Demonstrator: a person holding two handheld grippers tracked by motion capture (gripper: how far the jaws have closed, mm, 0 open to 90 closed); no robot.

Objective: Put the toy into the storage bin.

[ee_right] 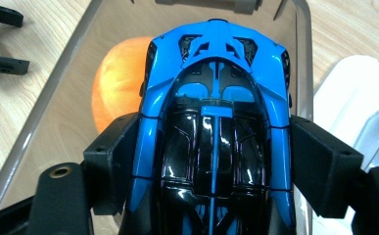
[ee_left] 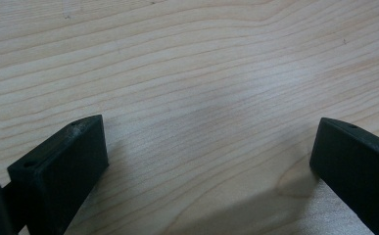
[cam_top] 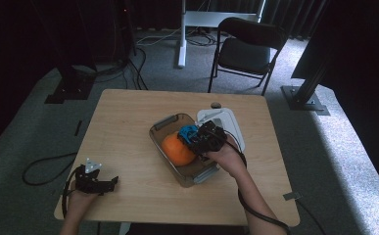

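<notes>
Blue toy car (ee_right: 211, 127), light, stiff and glossy-slick: I'm pinching its flanks with right fingers (ee_right: 319, 166); left fingers (ee_left: 64, 166) spread, idling.

Glossy toy car (ee_right: 214, 142), wood-grain table (ee_left: 187, 73)

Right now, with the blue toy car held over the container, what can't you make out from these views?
- Blue toy car: its near end is cut off by the bottom edge of the right gripper view; in the high view the right hand-held gripper covers most of it.
- Orange fruit: the car hides its right part; type unclear.
- Clear container: whether the car touches its floor is hidden.
</notes>
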